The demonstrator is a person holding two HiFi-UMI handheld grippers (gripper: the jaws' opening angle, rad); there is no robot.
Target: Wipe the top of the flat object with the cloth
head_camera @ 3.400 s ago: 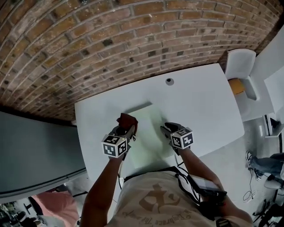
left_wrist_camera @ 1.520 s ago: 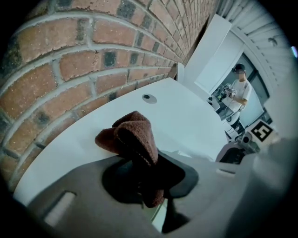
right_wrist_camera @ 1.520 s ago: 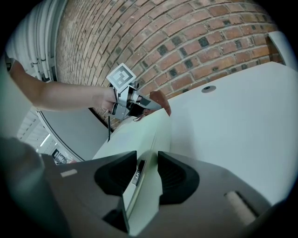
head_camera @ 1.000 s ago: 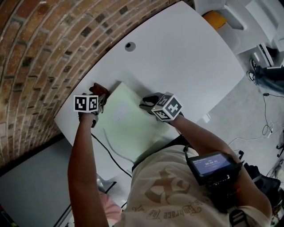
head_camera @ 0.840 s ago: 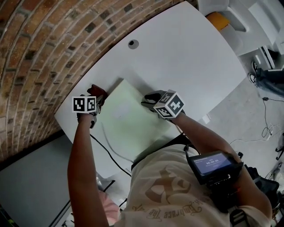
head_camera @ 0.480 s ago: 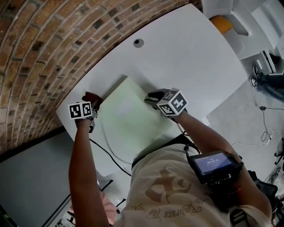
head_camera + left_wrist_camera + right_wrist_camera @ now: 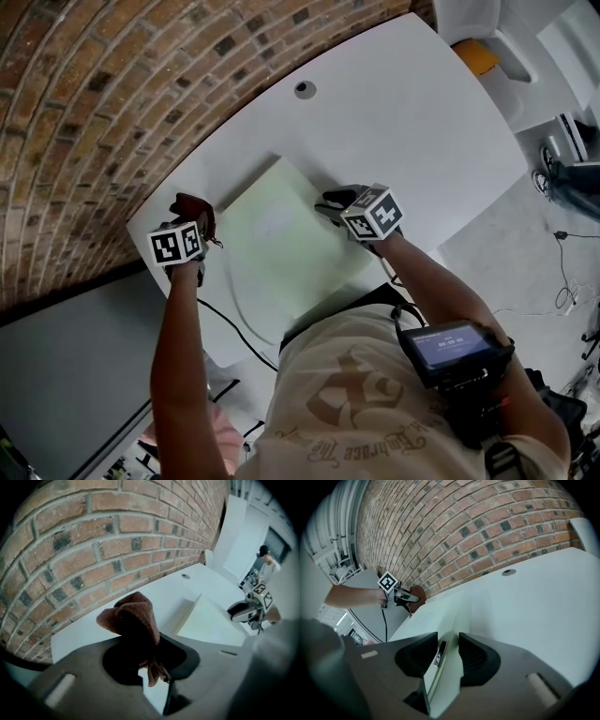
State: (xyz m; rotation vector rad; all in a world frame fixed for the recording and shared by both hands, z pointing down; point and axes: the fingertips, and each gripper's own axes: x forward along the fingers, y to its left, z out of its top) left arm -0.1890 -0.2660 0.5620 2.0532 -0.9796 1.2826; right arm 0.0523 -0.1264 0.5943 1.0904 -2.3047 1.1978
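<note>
- The cloth, soft and limp, is pinched bunched in the closed left gripper. It hangs above the tabletop, just off the left edge of the flat object.
- The flat object looks thin, stiff, smooth and probably light, so it may slide under wiping.
- The right gripper clamps its right edge, a sensible steadying hold.

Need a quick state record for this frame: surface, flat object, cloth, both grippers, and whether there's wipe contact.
surface: white table beside brick wall
flat object: pale green, lying flat on the table
cloth: brown, bunched, off the flat object's left side, not touching it
left gripper: shut on cloth
right gripper: jaws on either side of the flat object's right edge, apparently clamping it
wipe contact: none
</note>
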